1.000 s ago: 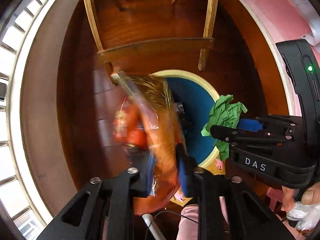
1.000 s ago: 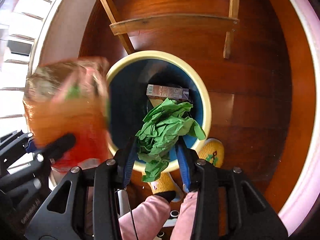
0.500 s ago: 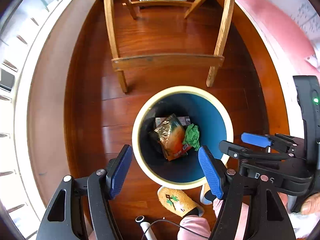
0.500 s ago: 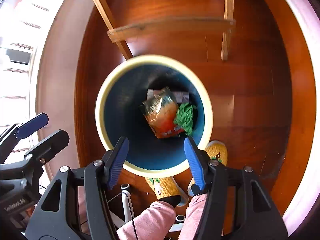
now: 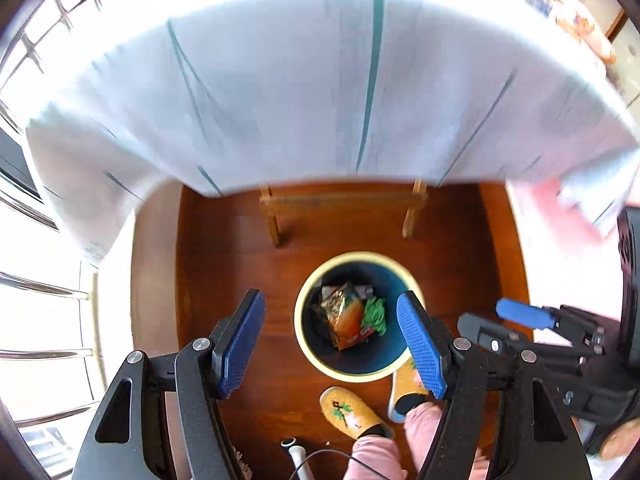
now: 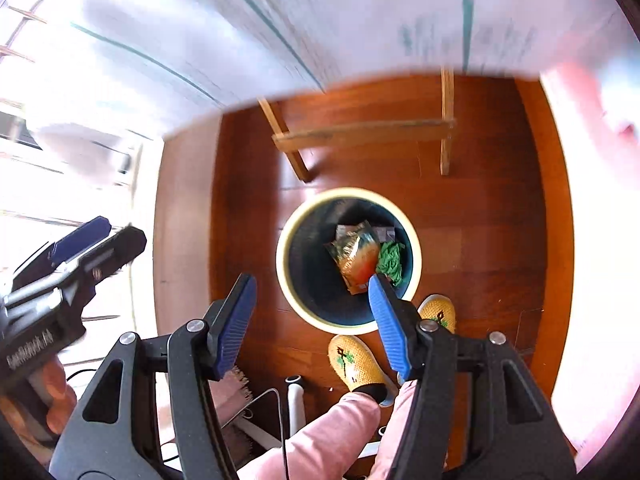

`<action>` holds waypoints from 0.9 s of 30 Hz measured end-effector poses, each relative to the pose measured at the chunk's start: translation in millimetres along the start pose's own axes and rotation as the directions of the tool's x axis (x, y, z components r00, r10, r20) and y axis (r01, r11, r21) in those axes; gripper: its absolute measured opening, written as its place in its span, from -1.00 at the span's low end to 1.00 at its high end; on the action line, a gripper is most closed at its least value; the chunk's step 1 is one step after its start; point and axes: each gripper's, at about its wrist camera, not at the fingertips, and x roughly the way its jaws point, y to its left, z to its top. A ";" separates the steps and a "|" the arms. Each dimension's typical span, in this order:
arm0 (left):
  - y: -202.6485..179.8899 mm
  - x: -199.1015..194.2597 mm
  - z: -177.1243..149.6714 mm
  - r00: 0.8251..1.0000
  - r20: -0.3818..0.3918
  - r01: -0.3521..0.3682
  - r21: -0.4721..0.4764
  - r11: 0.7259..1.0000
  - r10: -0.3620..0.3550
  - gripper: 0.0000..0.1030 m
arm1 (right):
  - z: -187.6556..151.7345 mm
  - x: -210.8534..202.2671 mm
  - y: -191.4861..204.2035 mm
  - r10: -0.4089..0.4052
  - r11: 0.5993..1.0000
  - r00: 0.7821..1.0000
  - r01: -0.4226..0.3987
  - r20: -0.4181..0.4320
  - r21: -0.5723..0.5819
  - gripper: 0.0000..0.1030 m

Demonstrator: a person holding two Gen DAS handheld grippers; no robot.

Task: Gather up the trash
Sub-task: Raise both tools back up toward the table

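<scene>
A round bin with a cream rim and blue inside stands on the wooden floor. In it lie an orange snack bag, a crumpled green paper and a grey carton. My left gripper hangs open high above the bin, nothing between its blue pads. My right gripper is open and empty too, above the bin's near edge. Each gripper shows at the side of the other's view.
A table with a white cloth with teal stripes fills the upper view, its wooden legs and crossbar behind the bin. The person's yellow slippers and pink trouser legs stand near the bin. Window bars are at left.
Both grippers let go of the orange bag and the green paper, which fell into the bin. Both have since risen, bringing the tablecloth into view.
</scene>
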 end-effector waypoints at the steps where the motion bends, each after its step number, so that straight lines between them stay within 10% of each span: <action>1: 0.3 -15.8 6.5 1.000 0.012 -0.008 -0.005 1.000 0.008 0.35 | 0.9 -15.5 4.8 0.000 1.000 1.000 0.000 0.014 -0.006 0.08; 11: -12.3 -163.6 51.9 0.987 0.160 -0.035 0.061 0.998 0.025 0.35 | 4.5 -164.4 56.6 0.011 0.995 0.981 0.009 0.196 -0.102 0.08; 27: -43.4 -312.4 82.7 0.936 0.353 -0.024 0.099 0.995 -0.013 0.35 | 32.6 -328.6 109.5 0.013 0.989 0.885 0.056 0.466 -0.134 0.08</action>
